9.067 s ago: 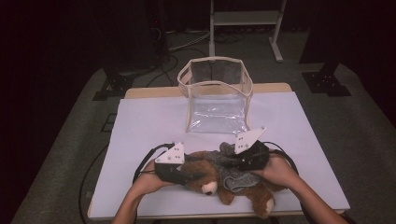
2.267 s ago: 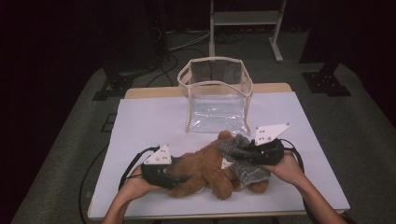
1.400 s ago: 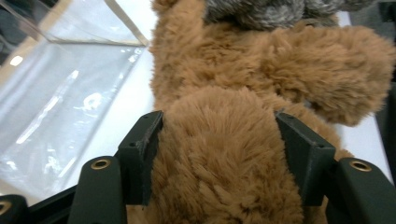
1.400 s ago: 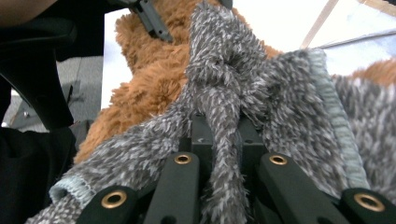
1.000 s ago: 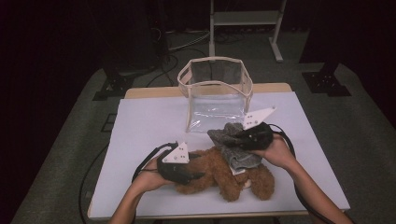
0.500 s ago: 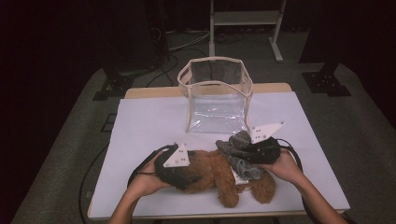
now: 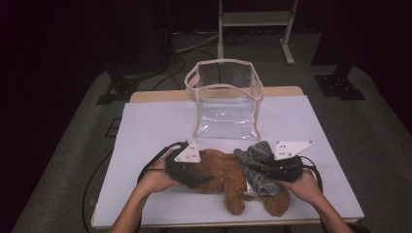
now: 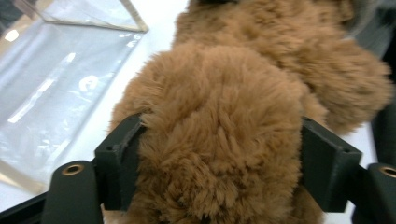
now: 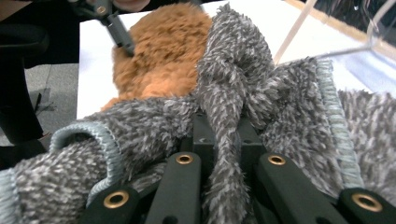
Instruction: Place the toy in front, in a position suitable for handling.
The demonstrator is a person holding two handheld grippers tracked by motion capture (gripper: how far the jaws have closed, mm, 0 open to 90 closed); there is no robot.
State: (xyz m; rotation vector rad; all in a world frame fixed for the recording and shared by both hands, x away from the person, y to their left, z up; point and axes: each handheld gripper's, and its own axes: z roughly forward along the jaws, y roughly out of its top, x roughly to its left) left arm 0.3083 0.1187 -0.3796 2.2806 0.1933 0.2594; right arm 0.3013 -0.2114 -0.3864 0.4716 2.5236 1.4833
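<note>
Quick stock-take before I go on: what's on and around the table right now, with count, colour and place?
Plush toy: one, brown, lying at the near middle of the table.
Cloth: one, grey and fuzzy with a pale hem, draped over the toy's right side.
Clear bag: one, transparent with cream trim, standing open at the far middle of the table.
Table: one, white top with a wooden far edge.
Metal stand: one, pale grey, on the floor behind the table.
Left gripper: one, black, jaws closed on the toy's fur at its left end.
Right gripper: one, black, jaws pinching a fold of the cloth.
Hands: two, one holding each gripper at the near edge.
</note>
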